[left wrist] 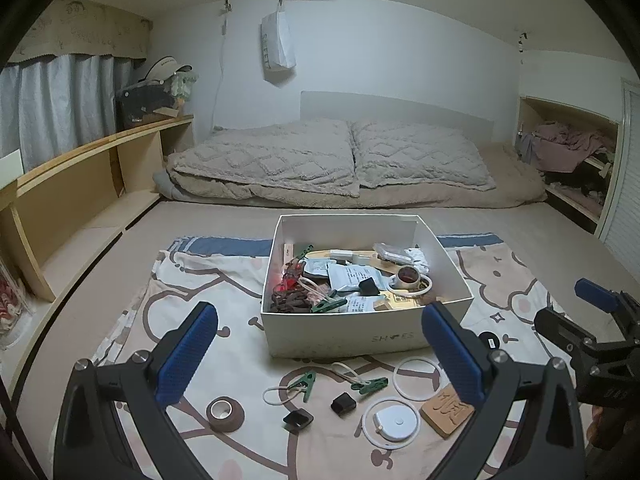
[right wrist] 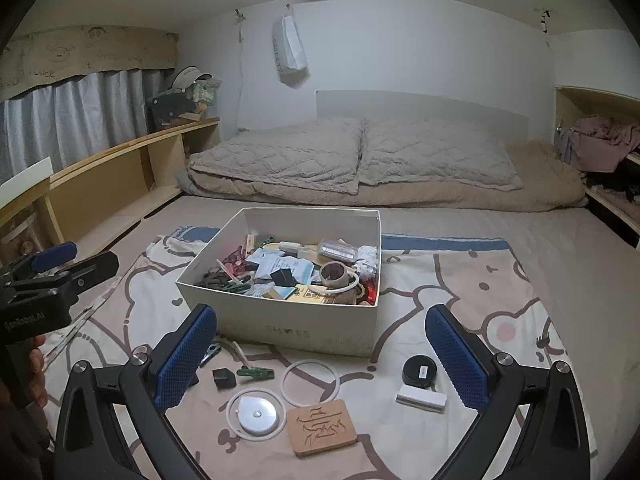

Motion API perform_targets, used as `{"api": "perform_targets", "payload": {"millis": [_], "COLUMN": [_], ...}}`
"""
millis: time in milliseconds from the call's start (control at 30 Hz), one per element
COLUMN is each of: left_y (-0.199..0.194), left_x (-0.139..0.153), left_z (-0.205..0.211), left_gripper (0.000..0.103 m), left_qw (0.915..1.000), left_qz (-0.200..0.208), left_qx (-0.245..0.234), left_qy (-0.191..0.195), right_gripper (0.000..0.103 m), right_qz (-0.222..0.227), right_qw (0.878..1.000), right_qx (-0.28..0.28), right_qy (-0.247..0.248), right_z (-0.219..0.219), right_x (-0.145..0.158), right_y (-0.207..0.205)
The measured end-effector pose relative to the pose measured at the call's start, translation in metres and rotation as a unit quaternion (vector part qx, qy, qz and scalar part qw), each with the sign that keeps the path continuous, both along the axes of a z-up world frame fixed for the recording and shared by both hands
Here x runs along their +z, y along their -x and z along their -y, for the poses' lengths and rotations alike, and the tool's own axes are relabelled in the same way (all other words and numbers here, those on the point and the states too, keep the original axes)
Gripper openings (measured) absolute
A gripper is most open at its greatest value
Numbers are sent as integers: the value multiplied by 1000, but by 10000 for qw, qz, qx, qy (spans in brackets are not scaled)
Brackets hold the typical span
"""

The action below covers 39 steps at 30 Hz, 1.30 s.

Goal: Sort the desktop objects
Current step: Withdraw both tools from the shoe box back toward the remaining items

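Note:
A white shoe box [left wrist: 344, 334] [right wrist: 288, 330] full of small items stands on a cartoon-print cloth [left wrist: 192, 280]. In front of it lie green clips [left wrist: 306, 382], a tape roll [left wrist: 225, 413], small black boxes [left wrist: 343, 404], white rings [left wrist: 416, 374] [right wrist: 310, 382], a white round tape measure [left wrist: 394, 420] [right wrist: 258, 412], a carved wooden block [left wrist: 446, 410] [right wrist: 322, 427], a black round case [right wrist: 419, 369] and a white eraser-like block [right wrist: 421, 398]. My left gripper [left wrist: 320, 356] is open and empty above these items. My right gripper [right wrist: 322, 356] is open and empty, to the right of the left one.
The cloth lies on a beige mattress [right wrist: 500, 224]. Two quilted pillows [left wrist: 340, 156] lie behind the box. A wooden shelf [left wrist: 88, 176] runs along the left, an open cubby with clothes [left wrist: 568, 152] is on the right. A white bag [left wrist: 278, 44] hangs on the wall.

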State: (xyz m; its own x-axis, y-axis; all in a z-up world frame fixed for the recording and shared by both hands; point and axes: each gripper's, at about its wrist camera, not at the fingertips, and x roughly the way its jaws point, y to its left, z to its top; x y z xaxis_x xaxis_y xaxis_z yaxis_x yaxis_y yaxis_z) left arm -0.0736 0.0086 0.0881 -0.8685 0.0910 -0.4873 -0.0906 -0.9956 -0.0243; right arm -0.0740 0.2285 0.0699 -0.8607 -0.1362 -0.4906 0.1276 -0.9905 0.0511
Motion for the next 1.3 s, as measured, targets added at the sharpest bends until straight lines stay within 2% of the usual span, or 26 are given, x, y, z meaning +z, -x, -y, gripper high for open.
{"api": "perform_targets", "payload": {"millis": [433, 900, 1300], "left_y": [-6, -19, -17], "left_x": [-8, -38, -67], "left_z": [6, 24, 34], "left_gripper": [103, 103, 103], "left_qw": [9999, 9994, 9992], "left_qz": [23, -66, 37], "left_qx": [51, 194, 266], "left_qy": [-121, -280, -302], "right_gripper": [103, 103, 103], "right_qz": [-167, -333, -96], "right_qw": [9999, 9994, 9999], "right_qx": [17, 33, 78], "right_qy": [6, -17, 39], "right_z": [6, 9, 9], "right_x": [-7, -30, -58], "right_y": [-9, -20, -19]}}
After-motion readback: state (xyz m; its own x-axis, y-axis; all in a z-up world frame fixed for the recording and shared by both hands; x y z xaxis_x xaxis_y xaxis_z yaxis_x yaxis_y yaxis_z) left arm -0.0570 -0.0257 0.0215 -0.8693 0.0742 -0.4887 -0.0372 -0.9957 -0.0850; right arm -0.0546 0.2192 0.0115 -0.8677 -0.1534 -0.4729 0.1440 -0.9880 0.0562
